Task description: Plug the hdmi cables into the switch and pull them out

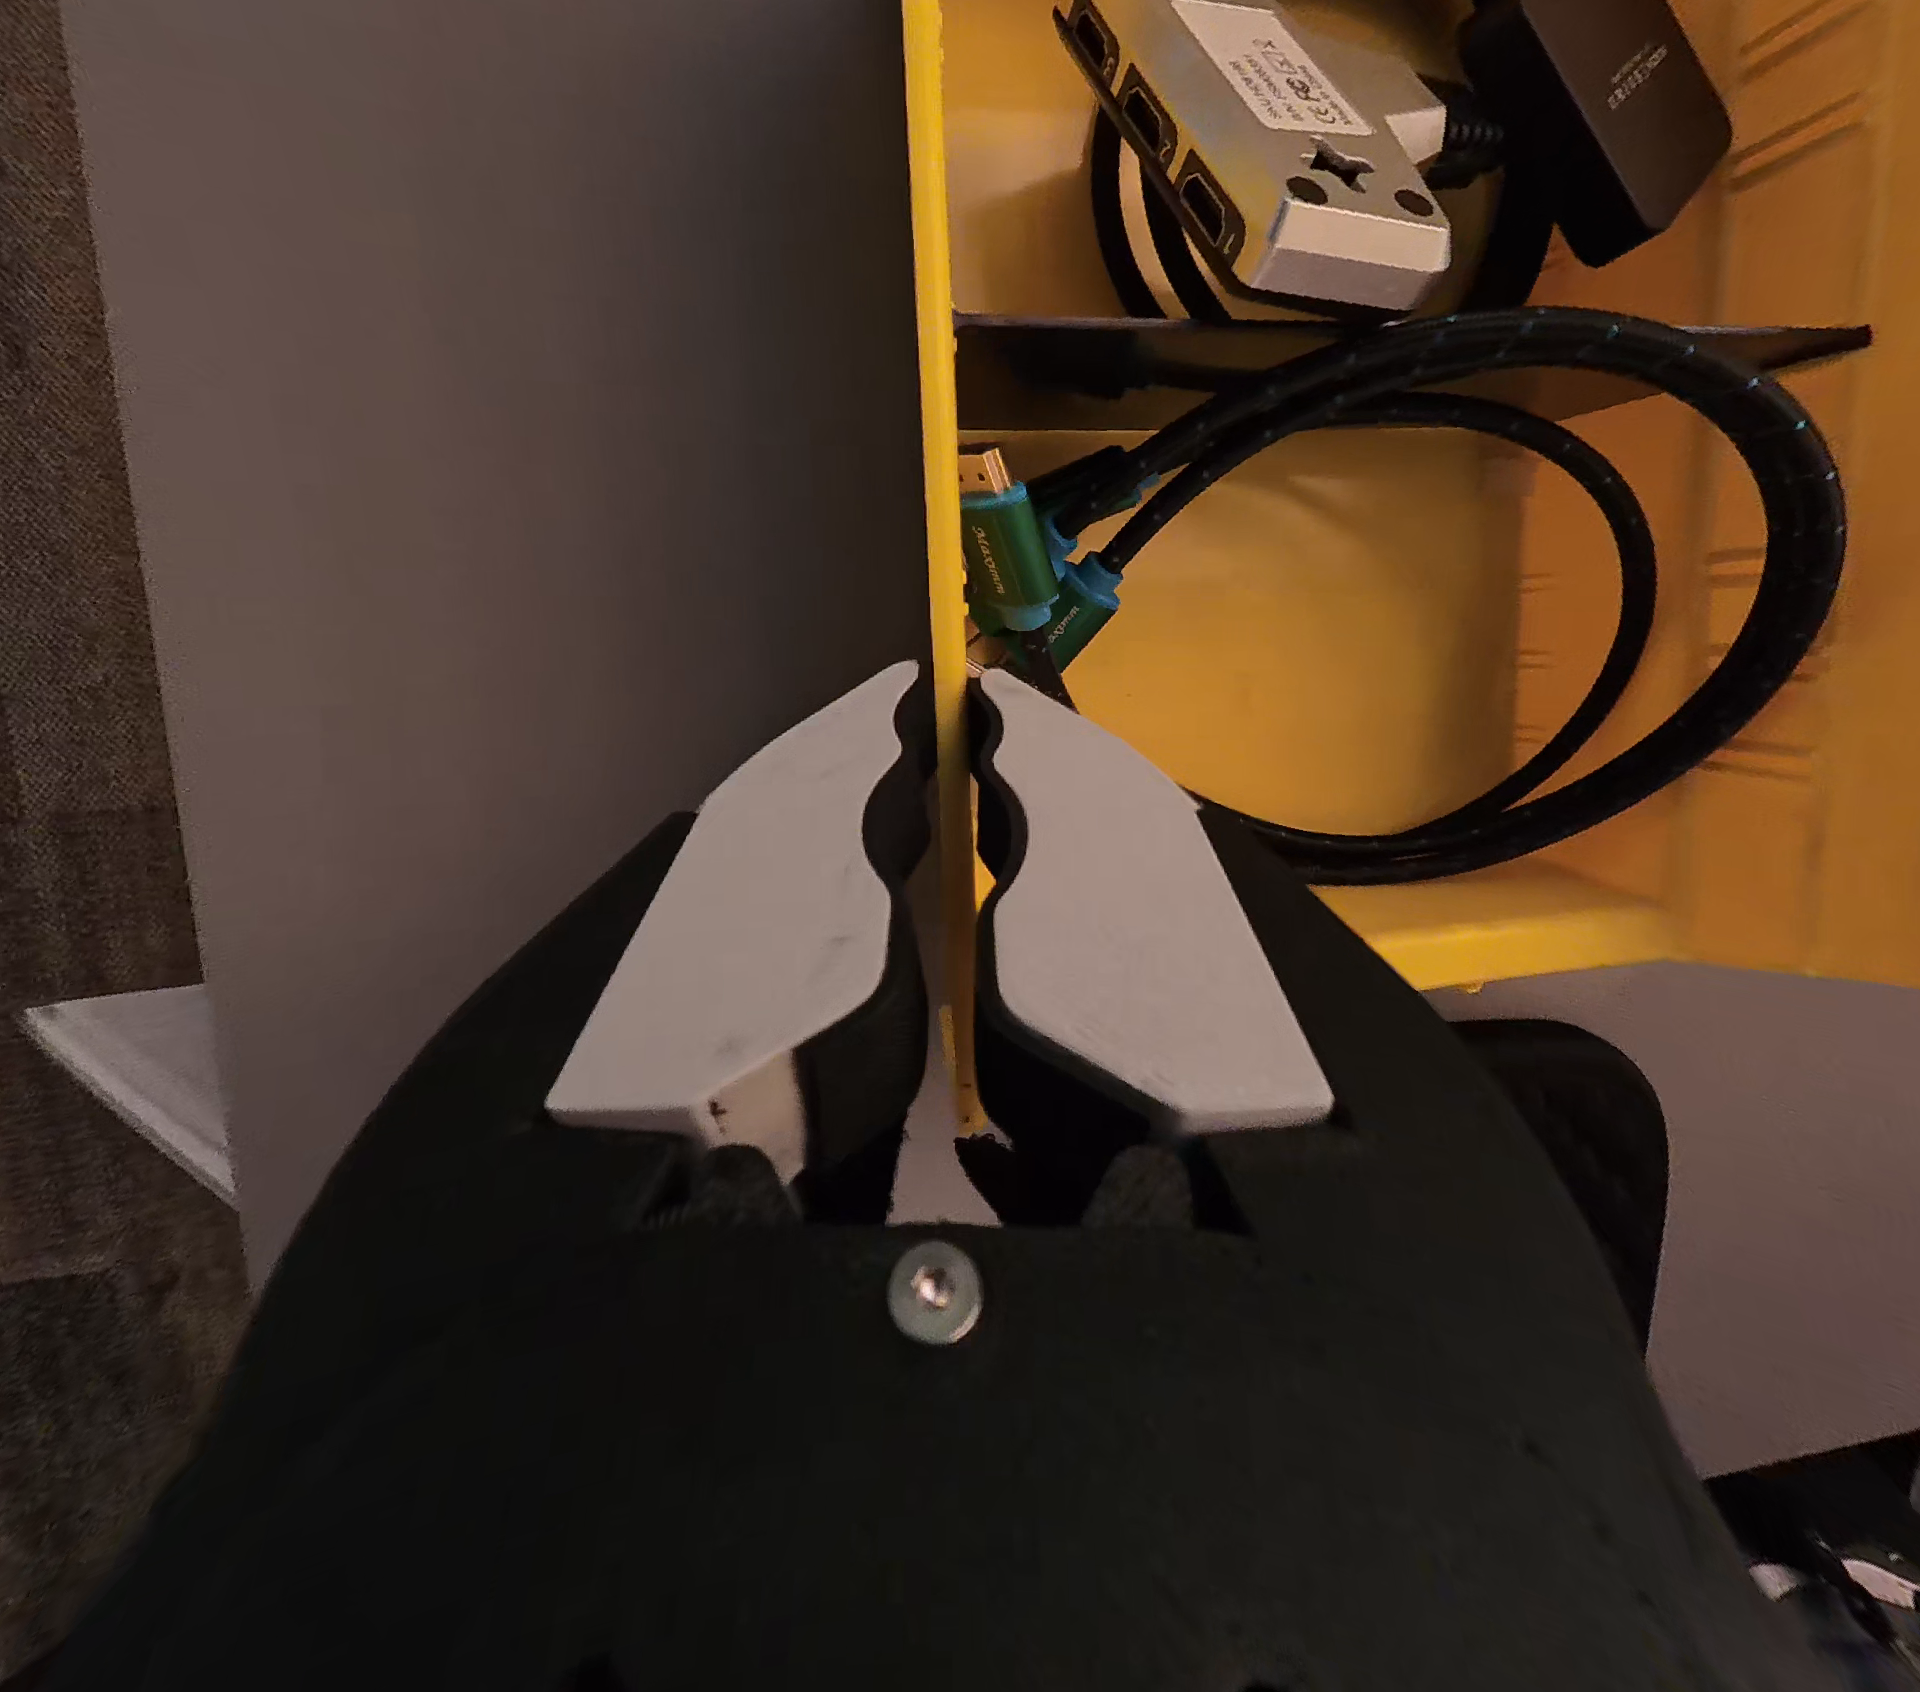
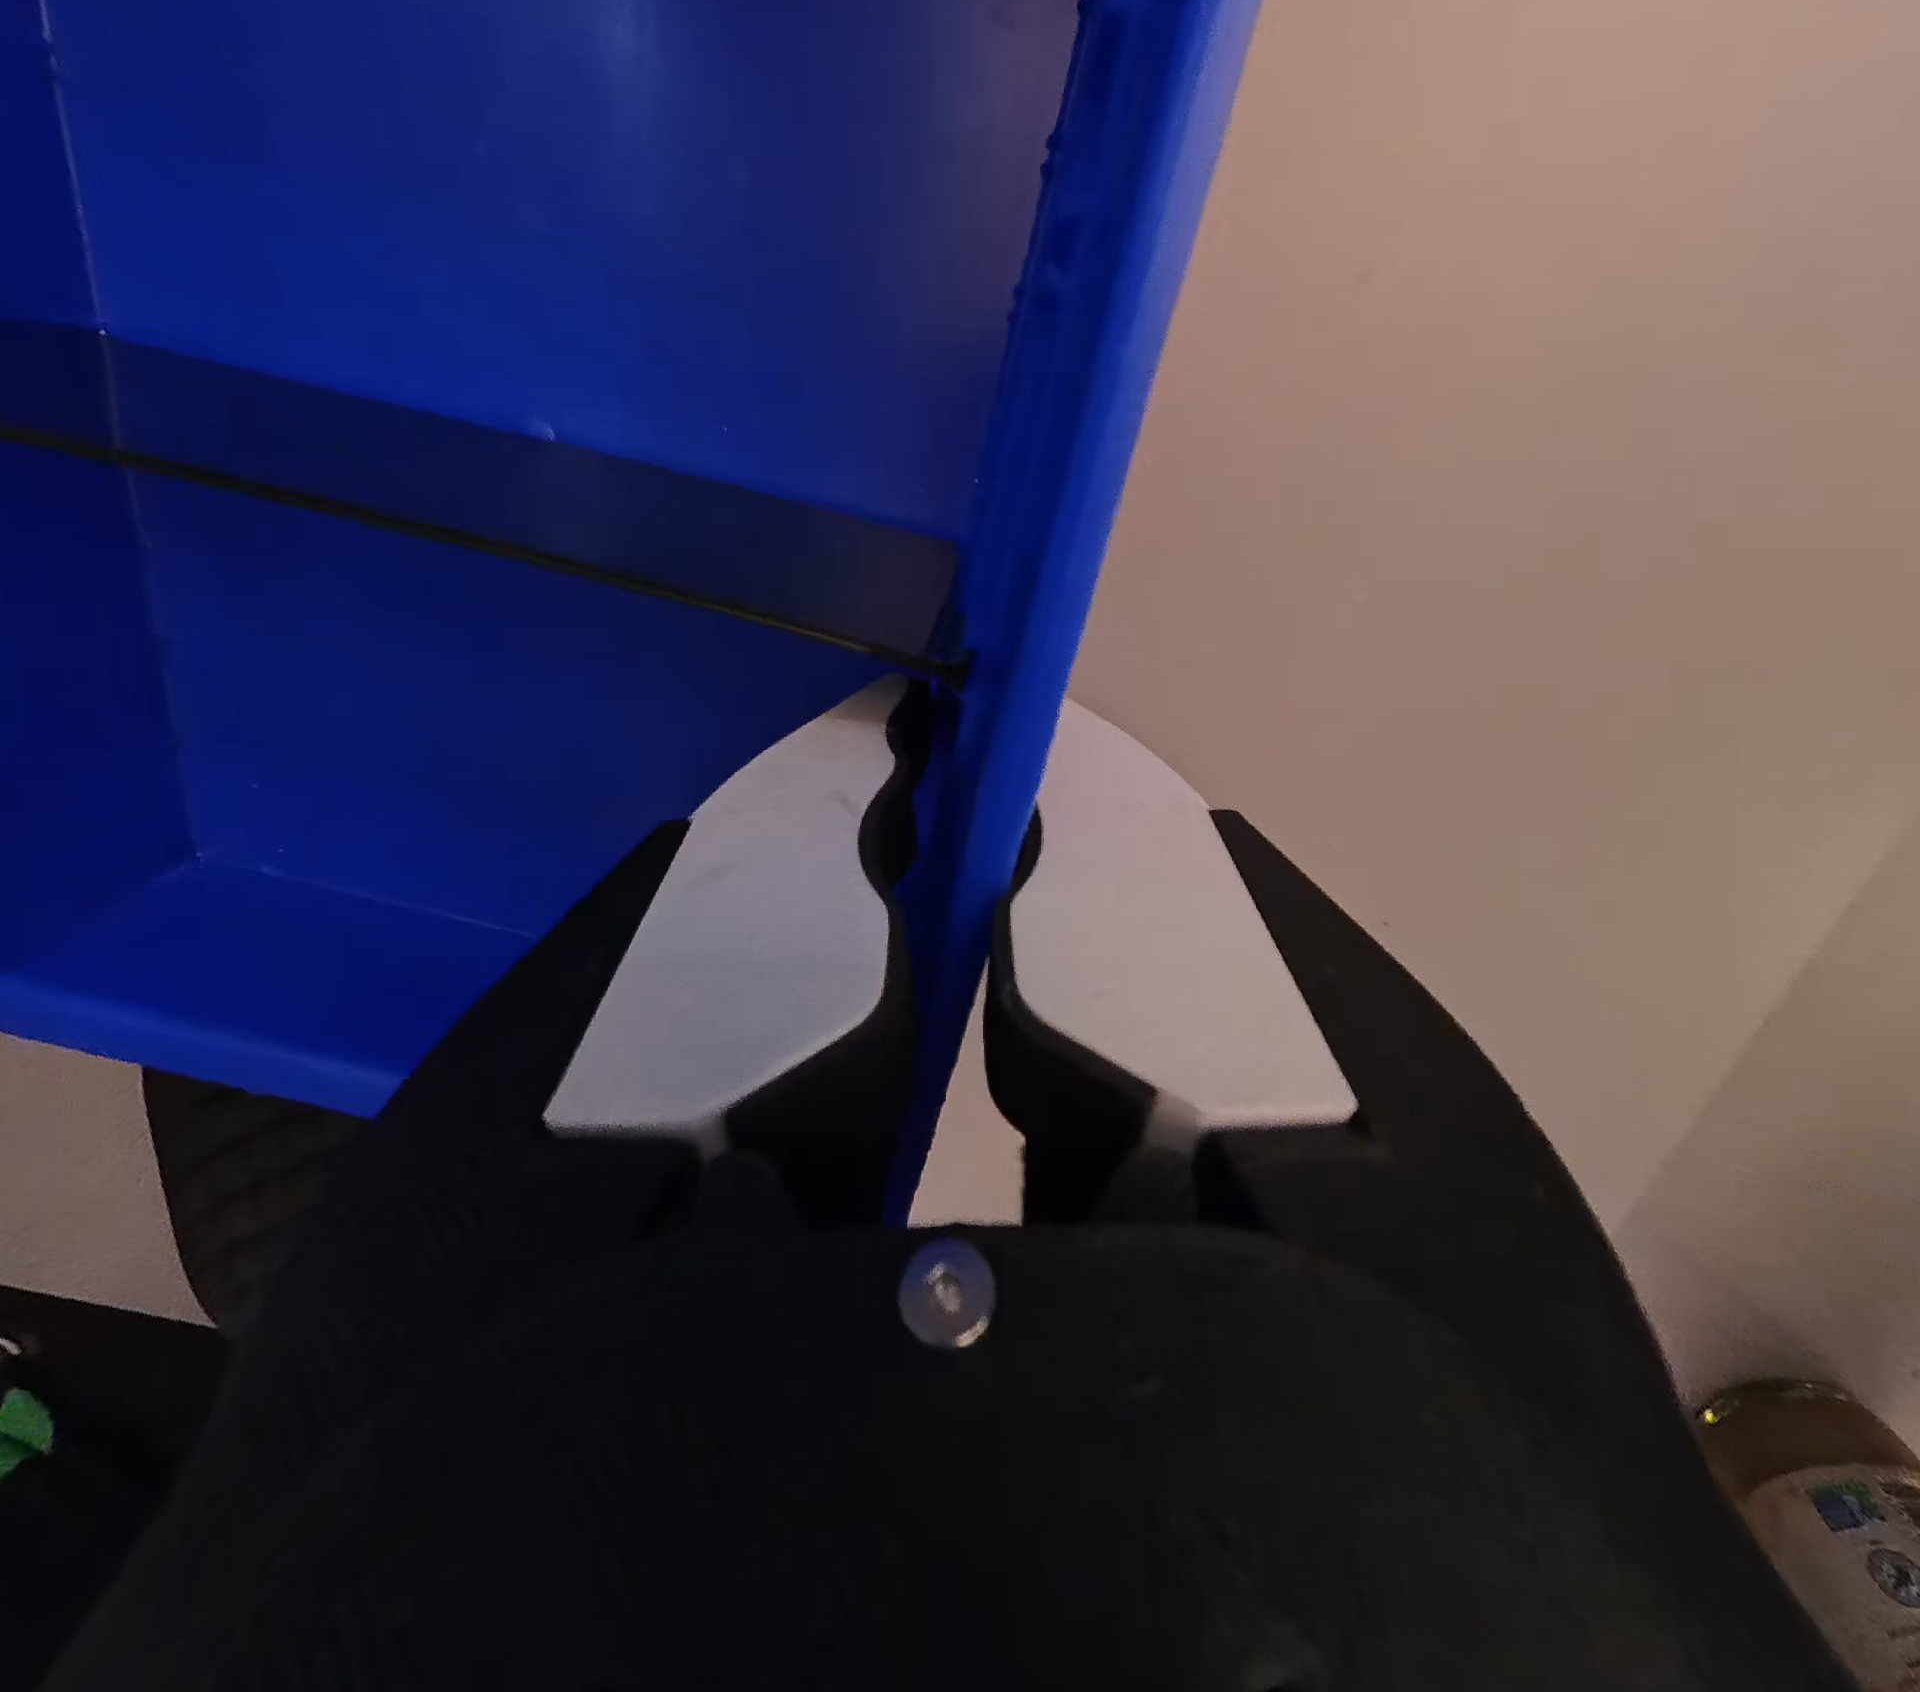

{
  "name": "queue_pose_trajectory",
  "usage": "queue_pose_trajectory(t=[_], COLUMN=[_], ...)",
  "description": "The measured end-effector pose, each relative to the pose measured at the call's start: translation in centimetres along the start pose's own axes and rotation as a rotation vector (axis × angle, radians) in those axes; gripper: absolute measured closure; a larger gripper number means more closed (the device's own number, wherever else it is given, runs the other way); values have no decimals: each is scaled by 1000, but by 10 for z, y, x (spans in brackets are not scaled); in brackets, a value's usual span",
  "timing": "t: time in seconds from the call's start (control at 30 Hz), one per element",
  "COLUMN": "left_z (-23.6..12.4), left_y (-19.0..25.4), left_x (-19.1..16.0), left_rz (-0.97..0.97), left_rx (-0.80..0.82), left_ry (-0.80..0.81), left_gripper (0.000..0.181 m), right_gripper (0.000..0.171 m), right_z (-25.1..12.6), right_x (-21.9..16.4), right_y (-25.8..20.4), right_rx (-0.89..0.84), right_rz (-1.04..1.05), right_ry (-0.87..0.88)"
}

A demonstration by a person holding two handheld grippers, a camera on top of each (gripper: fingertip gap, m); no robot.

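A home room, seemingly: plain painted wall [image 2: 1507,292], carpeted floor [image 1: 62,499].

In the bin [image 1: 1683,666], a divider [image 1: 1455,354] splits two compartments. The far one holds the HDMI switch [image 1: 1247,115] on a coiled cable [image 1: 1117,229], an adapter box [image 1: 1621,94] to its right. The near one holds the looped HDMI cables [image 1: 1621,603], plugs [image 1: 1003,546] at the left wall.

Dim warm light, soft shadows, wide-angle edge distortion, slight blur.
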State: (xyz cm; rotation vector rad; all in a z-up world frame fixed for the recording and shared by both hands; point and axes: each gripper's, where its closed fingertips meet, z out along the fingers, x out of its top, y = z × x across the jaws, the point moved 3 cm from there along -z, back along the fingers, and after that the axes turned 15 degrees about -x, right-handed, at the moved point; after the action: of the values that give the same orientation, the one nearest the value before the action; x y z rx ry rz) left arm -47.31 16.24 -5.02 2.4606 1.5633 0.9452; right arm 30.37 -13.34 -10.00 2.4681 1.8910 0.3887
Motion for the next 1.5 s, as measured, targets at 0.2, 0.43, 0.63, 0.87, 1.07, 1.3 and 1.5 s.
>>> queue_pose_trajectory(t=[0.2, 0.43, 0.63, 0.87, 1.07, 1.3, 1.5], left_z=[1, -5, -65, -57, 19, 44, 57], left_y=[1, -2, 22, 109, 123, 119, 115], left_x=[1, 3, 40, 63, 52, 54, 52], left_rz=[-54, -109, 94, 717, 889, 960, 971], left_rx=[-72, -132, -91, -192, -142, -127, -82], left_ry=[25, 80, 409, 566, 240, 203, 131], left_gripper=[176, 169, 154, 141, 155, 151, 147], right_gripper=[155, 146, 133, 129, 124, 135, 132], right_z=[2, 2, -23, -117, -260, -345, -300], right_x=[8, 10, 23, 61, 78, 30, 63], right_y=[2, 3, 5, -15, -102, -182, -185], right_rx=[-59, -160, -257, -253, 107, 841, 640], right_rz=[-26, -63, -120, -56, -56, -194, -200], right_ry=[19, 65, 195, 592, 1239, 1611, 1426])
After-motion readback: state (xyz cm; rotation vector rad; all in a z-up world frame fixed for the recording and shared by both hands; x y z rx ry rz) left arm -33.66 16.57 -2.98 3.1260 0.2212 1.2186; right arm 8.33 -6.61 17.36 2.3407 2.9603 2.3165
